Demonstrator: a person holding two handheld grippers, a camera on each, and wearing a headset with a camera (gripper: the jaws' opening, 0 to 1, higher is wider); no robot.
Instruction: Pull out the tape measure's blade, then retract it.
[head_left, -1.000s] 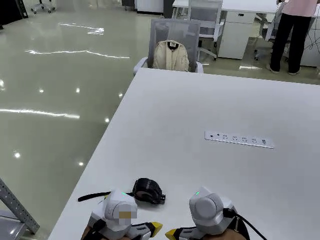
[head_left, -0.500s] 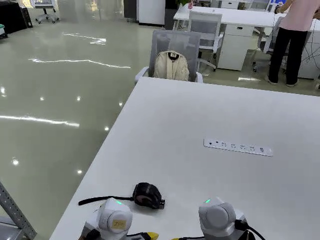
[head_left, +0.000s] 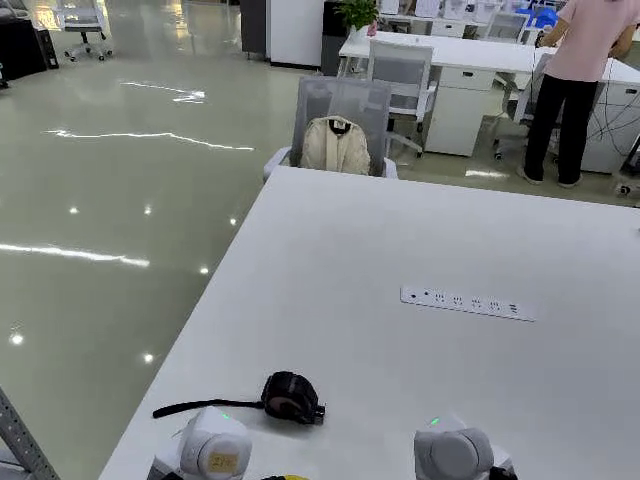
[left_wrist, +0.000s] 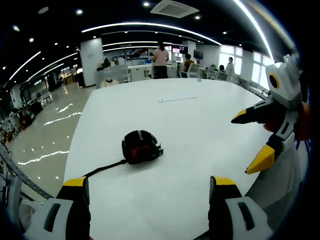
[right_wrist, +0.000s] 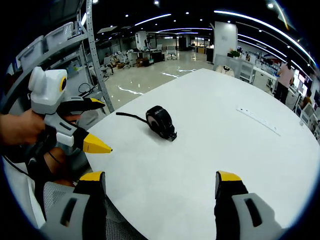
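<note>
Tape measure (head_left: 292, 397) lies untouched on table (head_left: 400, 240), left claw (left_wrist: 149, 182) and right claw (right_wrist: 162, 176) spread wide, empty.

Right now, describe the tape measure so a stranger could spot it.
On the white table, near its front left corner, lies the tape measure, a round black case. Unlike the white power strip farther back, it trails a black strap.
</note>
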